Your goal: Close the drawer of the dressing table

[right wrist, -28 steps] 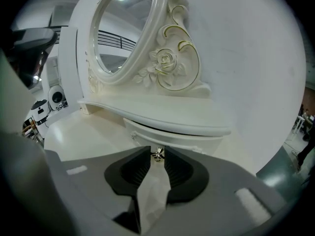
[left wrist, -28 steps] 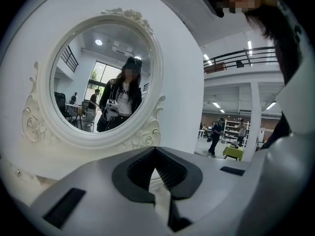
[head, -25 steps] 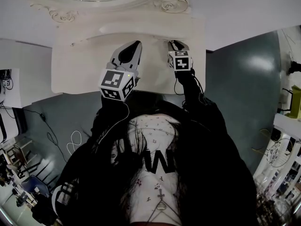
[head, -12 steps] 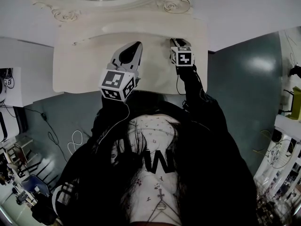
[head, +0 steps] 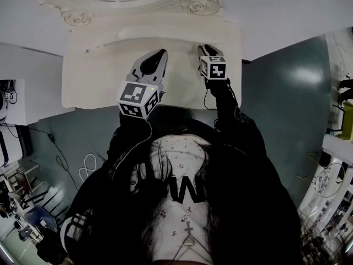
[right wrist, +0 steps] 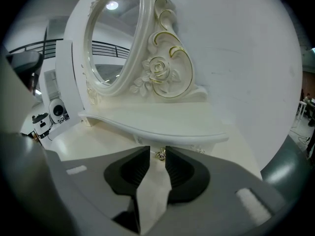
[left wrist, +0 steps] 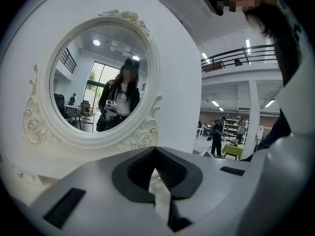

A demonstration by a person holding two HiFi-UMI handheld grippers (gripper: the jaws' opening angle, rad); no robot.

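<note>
Honestly, the risk I see is at the small gold knob (right wrist: pixel 160 155). The right gripper (head: pixel 204 51) has its fingers parted and opening, with the knob sitting just ahead of the gap and neither pad pressing on it. If the drawer (right wrist: pixel 140 141) under the little raised shelf (right wrist: pixel 162 122) is not fully home, easing off now would leave it proud. A nudge with the fingertips could also slip off such a small round knob and scrape the white front. The left gripper (head: pixel 160 54) hovers over the dressing table (head: pixel 94 76) with its fingers pressed together at the tips on nothing, pointing towards the oval mirror (left wrist: pixel 98 77). It is no help if the table shifts under a push. What I cannot make out is how far in the drawer really is. From above, the right gripper and the shelf cover its front completely. From the right gripper view, only a sliver of the front shows either side of the jaws, so any remaining gap is hidden. The drawer's sides and inside are nowhere in view.
</note>
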